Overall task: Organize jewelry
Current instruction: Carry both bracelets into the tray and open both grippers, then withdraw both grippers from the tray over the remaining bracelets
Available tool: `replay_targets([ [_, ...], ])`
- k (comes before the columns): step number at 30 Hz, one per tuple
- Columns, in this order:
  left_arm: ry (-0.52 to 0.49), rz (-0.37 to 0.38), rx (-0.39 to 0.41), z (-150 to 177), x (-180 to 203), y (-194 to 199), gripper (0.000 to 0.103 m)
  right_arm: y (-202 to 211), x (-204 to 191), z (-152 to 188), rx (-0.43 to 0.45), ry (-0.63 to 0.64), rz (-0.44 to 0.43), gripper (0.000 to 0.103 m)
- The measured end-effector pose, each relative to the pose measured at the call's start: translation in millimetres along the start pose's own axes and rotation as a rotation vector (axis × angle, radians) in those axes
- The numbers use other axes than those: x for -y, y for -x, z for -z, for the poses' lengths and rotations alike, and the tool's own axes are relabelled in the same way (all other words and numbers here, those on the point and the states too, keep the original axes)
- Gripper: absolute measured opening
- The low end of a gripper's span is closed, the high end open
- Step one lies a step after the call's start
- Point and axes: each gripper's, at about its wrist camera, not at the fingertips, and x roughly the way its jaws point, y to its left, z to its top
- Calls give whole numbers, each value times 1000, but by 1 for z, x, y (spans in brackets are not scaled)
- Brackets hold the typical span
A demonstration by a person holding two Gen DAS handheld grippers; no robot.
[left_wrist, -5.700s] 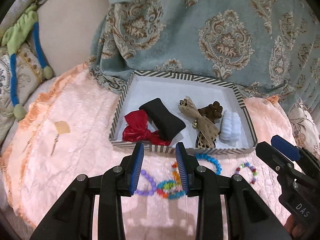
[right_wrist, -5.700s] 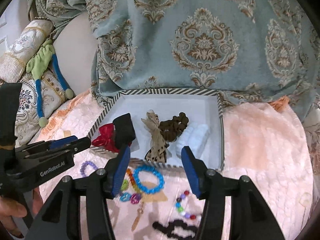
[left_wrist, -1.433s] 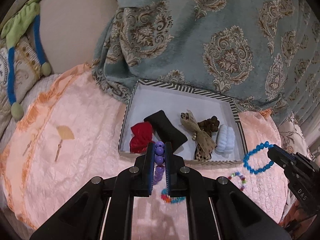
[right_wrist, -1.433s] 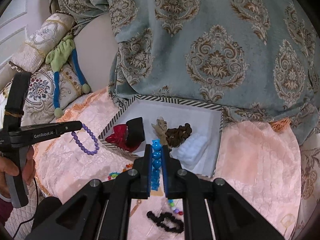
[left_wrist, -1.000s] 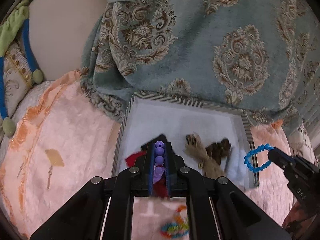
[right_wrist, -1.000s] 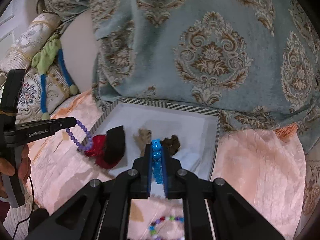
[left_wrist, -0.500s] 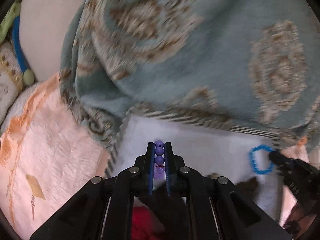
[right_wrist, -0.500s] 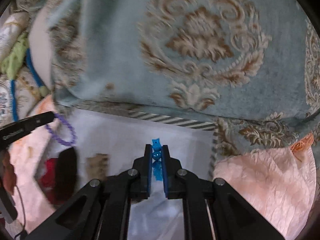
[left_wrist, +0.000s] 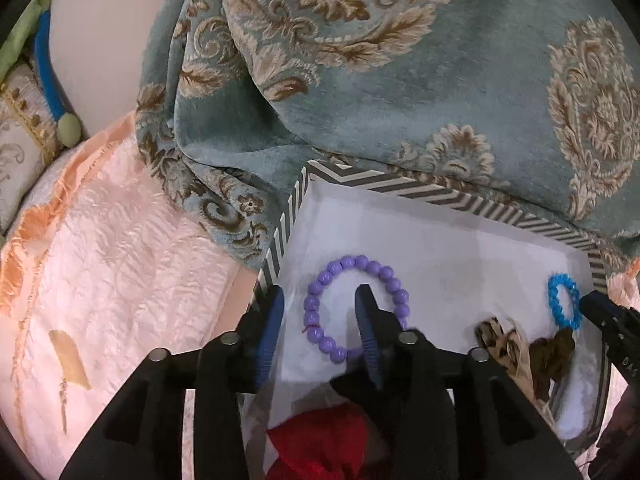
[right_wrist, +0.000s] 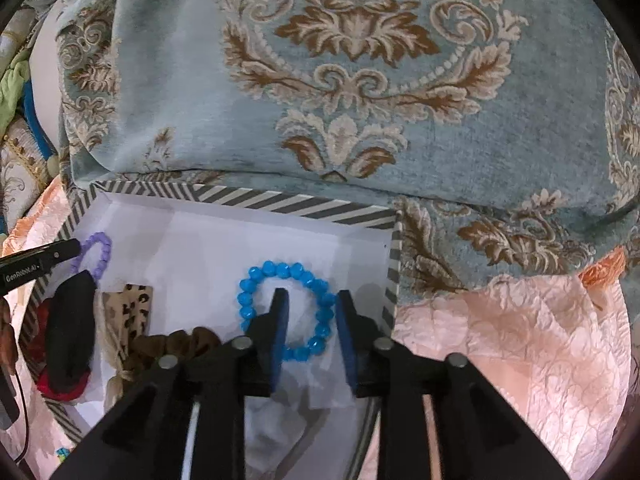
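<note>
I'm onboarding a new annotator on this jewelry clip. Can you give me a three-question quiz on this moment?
1. True or false: the purple bead bracelet lies inside the striped box.
2. Which item sits between the right gripper fingers? A) blue bead bracelet B) red bow C) leopard-print bow
3. Fill in: the left gripper jaws are ____ (opening or closing).

Key: 1 true; 2 A; 3 opening.
</note>
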Motion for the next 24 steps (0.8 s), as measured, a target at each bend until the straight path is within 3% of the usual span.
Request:
replay_targets([
  [5, -35, 0, 14, 15, 11, 24, 22, 15, -9, 9, -3, 14, -16, 42],
  [10, -49, 6, 49, 29, 18, 57, 22, 46, -22, 21, 19, 19, -34, 43],
  [15, -55, 4, 90, 46, 17, 89, 22, 82, -32, 35, 55, 14, -41, 51],
  [24, -79, -11, 128, 96, 12, 139, 22, 138, -59, 84, 77, -14, -52, 53],
])
